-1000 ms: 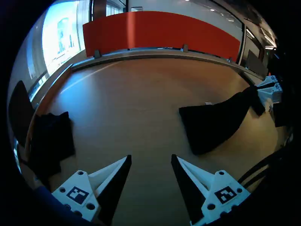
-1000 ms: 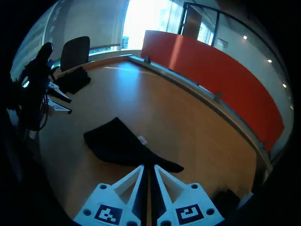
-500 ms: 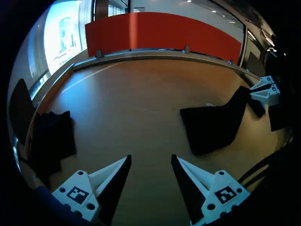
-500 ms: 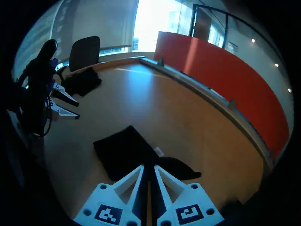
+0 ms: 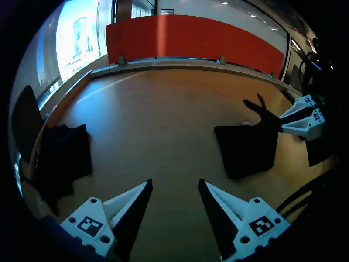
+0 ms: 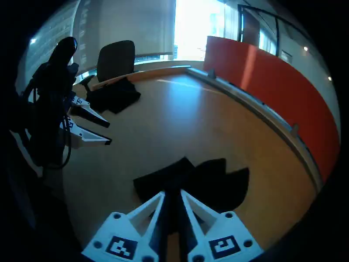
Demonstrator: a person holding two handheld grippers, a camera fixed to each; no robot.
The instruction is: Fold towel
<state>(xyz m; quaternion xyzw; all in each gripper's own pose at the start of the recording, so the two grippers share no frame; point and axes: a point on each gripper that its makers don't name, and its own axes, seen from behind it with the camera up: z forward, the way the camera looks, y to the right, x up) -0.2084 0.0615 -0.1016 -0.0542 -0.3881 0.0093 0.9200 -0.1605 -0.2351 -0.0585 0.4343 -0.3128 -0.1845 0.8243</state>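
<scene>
The wide wooden table (image 5: 165, 105) has plenty of bare room, and the black towel (image 5: 246, 150) lies on it well to the right of the left tool's line, with one side raised off the surface. The step in hand looks like carrying that raised side across to make a fold. To do it well, bring it low and level until its edge meets the opposite edge, and lay it down before letting go. The free tool could pin the resting half so it does not drag.

The right tool (image 6: 172, 194) points down at the cloth. Its fingers are nearly together and, as far as the dark pinch shows, clamped on the towel's edge. The left tool (image 5: 175, 181) hovers over bare wood with its fingers apart and empty.
</scene>
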